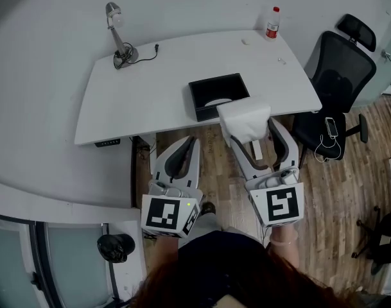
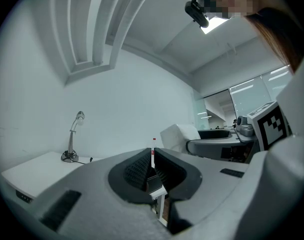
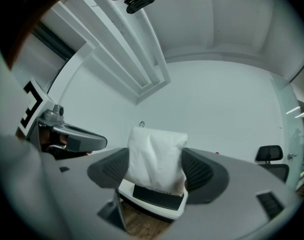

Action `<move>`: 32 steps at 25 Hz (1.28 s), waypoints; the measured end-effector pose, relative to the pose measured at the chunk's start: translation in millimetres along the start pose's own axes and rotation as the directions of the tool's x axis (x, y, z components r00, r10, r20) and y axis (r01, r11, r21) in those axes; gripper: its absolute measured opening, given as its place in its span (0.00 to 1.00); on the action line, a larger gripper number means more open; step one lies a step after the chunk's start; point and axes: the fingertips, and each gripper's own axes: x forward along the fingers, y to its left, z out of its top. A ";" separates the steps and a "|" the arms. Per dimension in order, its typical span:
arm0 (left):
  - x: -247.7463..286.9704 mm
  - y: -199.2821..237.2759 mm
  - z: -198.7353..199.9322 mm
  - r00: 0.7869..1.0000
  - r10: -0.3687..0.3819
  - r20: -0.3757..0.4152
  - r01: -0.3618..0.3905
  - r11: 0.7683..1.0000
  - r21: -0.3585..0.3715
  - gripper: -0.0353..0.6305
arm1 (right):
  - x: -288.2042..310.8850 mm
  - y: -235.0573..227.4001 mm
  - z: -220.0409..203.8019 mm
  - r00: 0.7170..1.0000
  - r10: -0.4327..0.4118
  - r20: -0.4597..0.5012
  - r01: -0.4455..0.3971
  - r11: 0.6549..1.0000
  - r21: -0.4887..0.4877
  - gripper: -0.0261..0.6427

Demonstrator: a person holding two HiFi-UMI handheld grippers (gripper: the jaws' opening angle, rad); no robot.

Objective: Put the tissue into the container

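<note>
A white tissue pack (image 1: 245,121) (image 3: 155,156) is clamped between the jaws of my right gripper (image 1: 250,132) (image 3: 156,170), held in the air just in front of the desk's near edge. The black open container (image 1: 218,95) (image 3: 157,196) rests on the white desk (image 1: 150,88) right beyond the pack, with something white inside it. My left gripper (image 1: 184,153) (image 2: 152,165) hangs lower left of the container, below the desk edge, jaws closed together with nothing between them.
A desk lamp (image 1: 118,34) (image 2: 72,141) with its cord stands at the desk's far left. A bottle with a red cap (image 1: 272,23) is at the far right corner. A black office chair (image 1: 336,82) stands right of the desk on the wooden floor.
</note>
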 end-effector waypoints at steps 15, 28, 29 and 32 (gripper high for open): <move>24.7 55.6 -6.7 0.998 -0.062 0.008 0.062 0.997 -0.036 0.11 | 58.5 5.7 1.5 0.998 -0.057 -0.032 0.057 0.998 -0.016 0.57; 42.9 64.1 -12.6 0.992 -0.123 0.009 0.123 0.991 -0.059 0.11 | 74.0 4.1 -8.0 0.993 -0.093 -0.078 0.090 0.995 -0.032 0.57; 45.5 64.2 -14.2 0.992 -0.127 0.008 0.127 0.990 -0.062 0.11 | 75.2 3.2 -9.3 0.992 -0.094 -0.080 0.091 0.995 -0.032 0.57; 53.9 65.6 -14.8 0.991 -0.134 0.011 0.134 0.989 -0.064 0.11 | 80.2 0.2 -13.3 0.992 -0.094 -0.085 0.091 0.995 -0.033 0.56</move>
